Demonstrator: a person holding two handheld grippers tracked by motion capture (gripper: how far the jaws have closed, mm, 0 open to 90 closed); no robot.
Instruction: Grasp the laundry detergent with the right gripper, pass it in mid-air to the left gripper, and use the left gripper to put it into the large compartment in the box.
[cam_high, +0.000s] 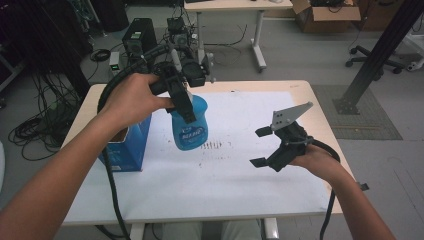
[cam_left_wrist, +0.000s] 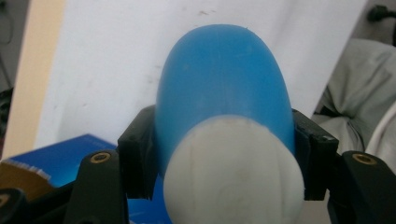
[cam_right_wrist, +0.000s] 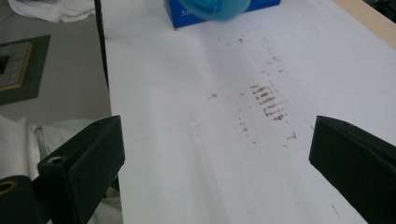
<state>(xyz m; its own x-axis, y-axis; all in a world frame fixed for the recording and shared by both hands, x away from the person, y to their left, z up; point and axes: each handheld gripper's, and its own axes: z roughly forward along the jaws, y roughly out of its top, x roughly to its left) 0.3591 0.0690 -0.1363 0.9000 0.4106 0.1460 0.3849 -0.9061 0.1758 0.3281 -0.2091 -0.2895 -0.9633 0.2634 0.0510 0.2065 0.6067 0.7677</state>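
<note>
My left gripper (cam_high: 186, 102) clamps the blue plastic bottle (cam_high: 190, 125), axis upright, just beside the blue cardboard box (cam_high: 127, 145); right gripper (cam_high: 262, 146) released, well apart.

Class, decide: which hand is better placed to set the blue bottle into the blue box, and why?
Left. Its tool is shut on the blue bottle, lifted beside the blue box. The right tool is open and holds nothing.
</note>
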